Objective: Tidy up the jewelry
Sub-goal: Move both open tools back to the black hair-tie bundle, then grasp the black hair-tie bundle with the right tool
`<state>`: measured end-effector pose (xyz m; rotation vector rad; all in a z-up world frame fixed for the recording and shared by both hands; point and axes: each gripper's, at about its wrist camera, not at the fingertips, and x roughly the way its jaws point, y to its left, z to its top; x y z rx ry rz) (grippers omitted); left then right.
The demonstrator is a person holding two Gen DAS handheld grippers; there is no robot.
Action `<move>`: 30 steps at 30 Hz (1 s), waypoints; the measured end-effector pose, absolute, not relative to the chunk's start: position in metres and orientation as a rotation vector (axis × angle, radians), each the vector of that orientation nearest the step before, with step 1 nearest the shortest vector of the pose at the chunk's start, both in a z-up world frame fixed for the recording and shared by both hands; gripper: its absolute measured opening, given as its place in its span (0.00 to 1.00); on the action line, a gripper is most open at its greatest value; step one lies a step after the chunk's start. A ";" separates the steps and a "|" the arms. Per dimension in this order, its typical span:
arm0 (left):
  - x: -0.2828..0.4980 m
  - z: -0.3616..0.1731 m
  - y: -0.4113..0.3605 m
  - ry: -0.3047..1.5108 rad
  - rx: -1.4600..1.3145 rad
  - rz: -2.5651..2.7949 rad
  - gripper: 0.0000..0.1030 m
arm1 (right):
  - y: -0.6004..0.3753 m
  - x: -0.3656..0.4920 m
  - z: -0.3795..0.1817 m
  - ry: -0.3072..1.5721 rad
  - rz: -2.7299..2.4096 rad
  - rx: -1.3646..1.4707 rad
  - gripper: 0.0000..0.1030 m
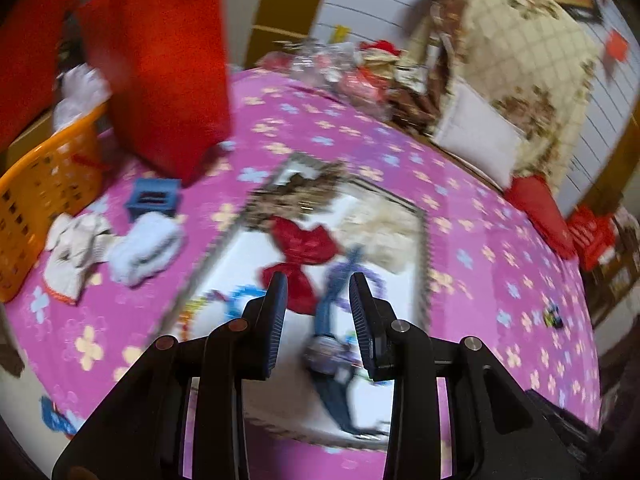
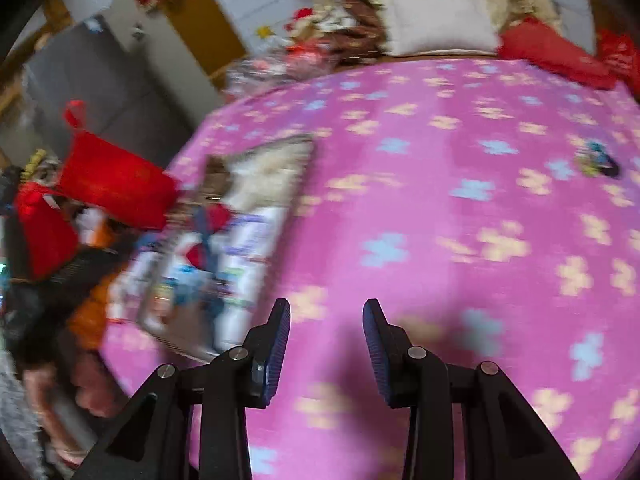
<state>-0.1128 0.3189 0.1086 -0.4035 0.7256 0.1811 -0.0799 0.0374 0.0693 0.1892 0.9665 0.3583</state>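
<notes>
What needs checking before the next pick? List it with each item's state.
1. left gripper empty, jaws apart: ok.
2. right gripper empty, jaws apart: ok.
3. Jewelry gathered on the tray: not ok; a small piece lies apart on the pink cloth.
4. red bow and blue watch on the tray: ok.
5. Sharp view for aiming: not ok, both views blurred.

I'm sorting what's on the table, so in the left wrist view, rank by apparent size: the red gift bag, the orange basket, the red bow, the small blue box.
1. red gift bag
2. orange basket, partly cropped
3. red bow
4. small blue box
</notes>
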 end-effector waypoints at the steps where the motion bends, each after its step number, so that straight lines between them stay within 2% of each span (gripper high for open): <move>1: -0.112 0.110 0.305 0.724 -0.383 0.151 0.30 | 0.024 -0.080 0.065 0.972 0.327 0.190 0.35; 3: -0.112 0.111 0.283 0.726 -0.355 0.099 0.39 | -0.014 -0.079 0.056 0.987 0.242 0.205 0.35; 4: -0.112 0.112 0.273 0.725 -0.346 0.072 0.40 | -0.031 -0.079 0.052 0.990 0.203 0.212 0.35; 15: -0.107 0.097 0.165 0.758 -0.167 -0.114 0.40 | -0.206 -0.005 0.050 0.953 -0.167 0.207 0.35; 21: -0.094 0.076 0.145 0.792 -0.118 -0.140 0.40 | -0.231 0.077 0.052 0.943 -0.213 0.158 0.35; 26: -0.082 0.062 0.136 0.827 -0.112 -0.154 0.40 | -0.245 0.123 0.025 1.000 -0.269 0.135 0.35; 28: -0.079 0.057 0.134 0.843 -0.115 -0.166 0.40 | -0.250 0.134 0.015 1.012 -0.276 0.131 0.32; 30: -0.077 0.052 0.132 0.856 -0.107 -0.166 0.40 | -0.250 0.137 0.014 0.995 -0.268 0.139 0.21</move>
